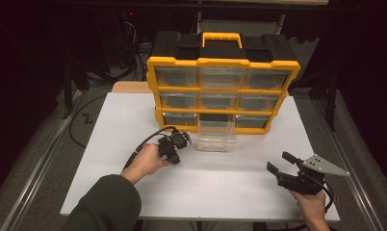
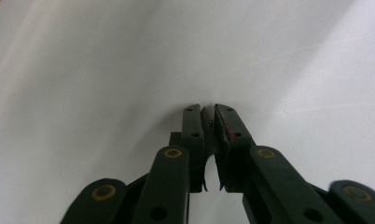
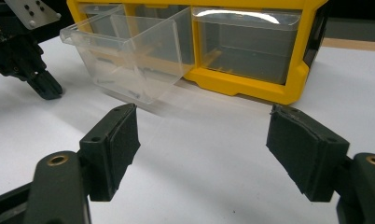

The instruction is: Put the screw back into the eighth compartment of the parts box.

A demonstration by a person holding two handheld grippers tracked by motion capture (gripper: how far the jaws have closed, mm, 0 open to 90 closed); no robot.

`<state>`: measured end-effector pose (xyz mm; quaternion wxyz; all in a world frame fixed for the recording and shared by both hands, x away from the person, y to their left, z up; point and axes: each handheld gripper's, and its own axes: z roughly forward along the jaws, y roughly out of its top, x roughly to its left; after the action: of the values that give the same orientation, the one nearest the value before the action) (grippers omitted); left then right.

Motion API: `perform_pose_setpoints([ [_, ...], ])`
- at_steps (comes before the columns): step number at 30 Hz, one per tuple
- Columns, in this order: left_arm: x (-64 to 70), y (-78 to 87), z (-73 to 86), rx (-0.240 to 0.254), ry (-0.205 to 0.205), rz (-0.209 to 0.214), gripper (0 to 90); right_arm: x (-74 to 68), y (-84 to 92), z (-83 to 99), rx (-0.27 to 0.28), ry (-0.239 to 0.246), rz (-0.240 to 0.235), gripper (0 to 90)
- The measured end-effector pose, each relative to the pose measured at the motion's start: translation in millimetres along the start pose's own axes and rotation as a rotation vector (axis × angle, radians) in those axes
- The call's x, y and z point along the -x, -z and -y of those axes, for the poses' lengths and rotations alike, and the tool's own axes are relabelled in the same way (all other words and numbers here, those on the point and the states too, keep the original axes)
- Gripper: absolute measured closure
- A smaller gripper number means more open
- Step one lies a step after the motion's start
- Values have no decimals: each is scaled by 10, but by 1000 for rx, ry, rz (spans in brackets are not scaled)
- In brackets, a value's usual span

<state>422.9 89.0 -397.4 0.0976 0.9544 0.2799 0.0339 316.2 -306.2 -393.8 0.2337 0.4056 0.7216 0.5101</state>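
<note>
While the left tool pinches shut on something tiny, too small to identify, lift it straight over the clear drawer; right tool waits wide near the bench front edge.

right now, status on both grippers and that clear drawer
Left gripper shut, empty, beside the clear drawer. Right gripper open, apart from it. Drawer pulled out of organizer, nothing blocking.

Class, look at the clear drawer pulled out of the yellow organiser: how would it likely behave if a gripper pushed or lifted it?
The clear drawer looks thin-walled and seems to hold nothing, so it is probably light and would slide easily on the smooth white table. Its glossy plastic may slip between pads. Rigid sides suggest it stays in shape.
</note>
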Motion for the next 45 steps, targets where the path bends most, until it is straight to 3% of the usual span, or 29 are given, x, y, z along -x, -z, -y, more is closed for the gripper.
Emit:
perform_pose_setpoints([
  [14,-12,18,9,10,-5,11,869,5,0,2,-2,3,-1,264],
  [21,-18,98,26,49,14,22,870,4,0,1,-2,3,-2,264],
  [32,-13,251,12,79,-8,13,870,2,-3,0,-2,9,-3,264],
  [45,-60,463,-15,133,4,25,870,0,0,0,-3,1,-2,265],
])
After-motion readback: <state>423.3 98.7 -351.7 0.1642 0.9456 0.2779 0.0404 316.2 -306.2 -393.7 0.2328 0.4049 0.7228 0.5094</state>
